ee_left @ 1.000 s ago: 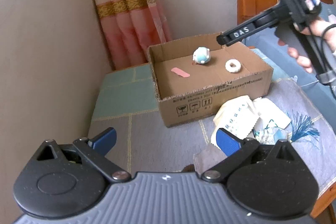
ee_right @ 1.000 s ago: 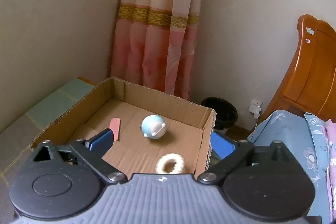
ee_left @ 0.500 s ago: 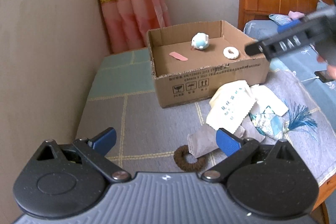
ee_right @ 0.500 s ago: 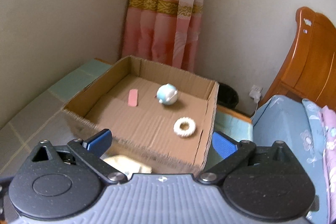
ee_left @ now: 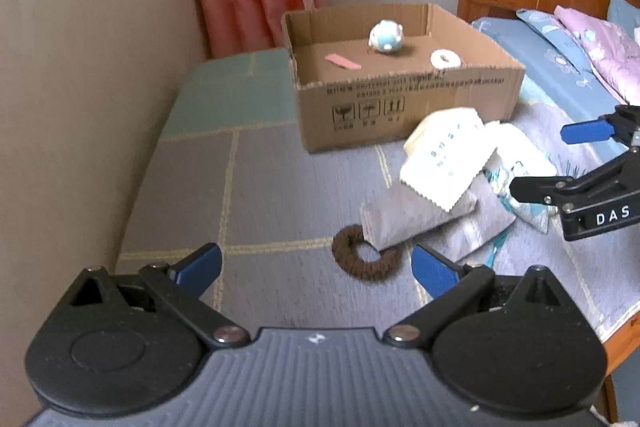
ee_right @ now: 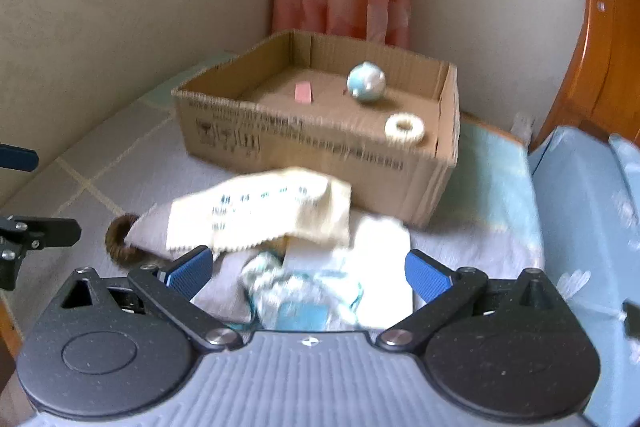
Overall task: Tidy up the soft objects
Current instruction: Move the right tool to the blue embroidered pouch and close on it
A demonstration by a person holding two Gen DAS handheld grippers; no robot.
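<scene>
Both grippers, left gripper [ee_left: 316,267] and right gripper [ee_right: 308,273], hang with jaws wide and empty over the cloth pile [ee_right: 280,223] at lower centre, 3 items already in the box [ee_left: 408,103], so picking up seems next, needing a descent.

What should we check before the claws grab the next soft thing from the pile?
1. Left claw open and empty: ok.
2. Right claw open and empty: ok.
3. Room left in the cardboard box, which holds only a round blue-white toy, a white ring and a pink strip: ok.
4. Brown ring free to lift: not ok, a grey cloth covers one edge.
5. Cloths in the pile separate: cannot tell, they overlap.
</scene>
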